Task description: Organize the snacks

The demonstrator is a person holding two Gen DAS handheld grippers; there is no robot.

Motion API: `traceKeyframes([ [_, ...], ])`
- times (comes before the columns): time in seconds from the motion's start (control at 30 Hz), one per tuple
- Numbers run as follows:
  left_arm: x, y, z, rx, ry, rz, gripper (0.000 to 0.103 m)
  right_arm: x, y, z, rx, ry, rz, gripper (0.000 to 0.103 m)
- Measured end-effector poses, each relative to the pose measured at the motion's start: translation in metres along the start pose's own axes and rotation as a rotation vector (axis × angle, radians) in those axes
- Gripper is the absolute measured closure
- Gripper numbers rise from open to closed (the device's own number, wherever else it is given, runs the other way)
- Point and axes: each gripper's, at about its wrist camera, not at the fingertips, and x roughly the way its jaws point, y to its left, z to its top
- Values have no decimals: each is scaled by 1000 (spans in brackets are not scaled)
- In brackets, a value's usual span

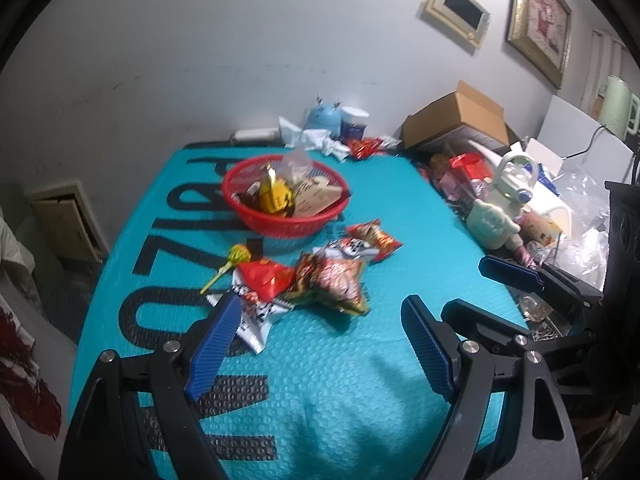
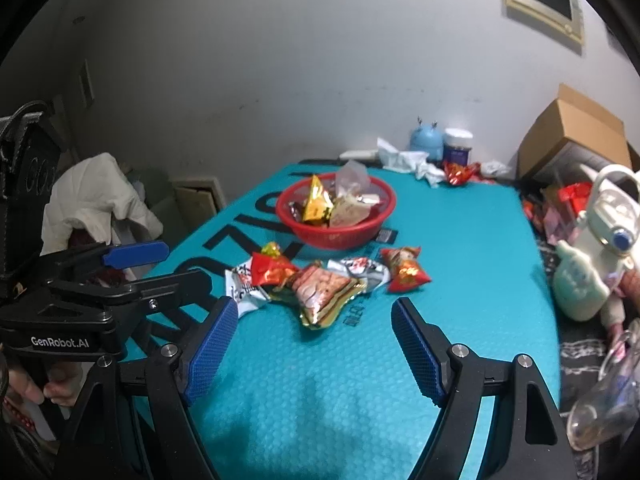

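Both the left gripper [image 1: 316, 344] and the right gripper [image 2: 312, 346] have fingers spread wide over the mat [image 2: 460, 216], holding nothing. Snacks [image 1: 328, 276] lie at 12 o'clock; the basket [image 1: 286, 200] sits beyond them.

The worktop [image 2: 460, 216] wore a teal, bubble-textured cover with black lettering. The basket [image 2: 340, 240] was red mesh, holding a yellow packet [image 2: 316, 202]. Both claws had blue ridged pads [image 2: 416, 354] on black frames. At two o'clock sat a brown carton [image 2: 576, 136].
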Motion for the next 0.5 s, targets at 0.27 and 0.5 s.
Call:
traceKeyframes([
  [0.27, 24, 19, -5, -34, 53, 17, 21, 34, 0, 0, -6, 70, 21, 23],
  [0.5, 47, 37, -5, -52, 97, 38, 21, 65, -5, 2, -17, 135, 28, 23],
])
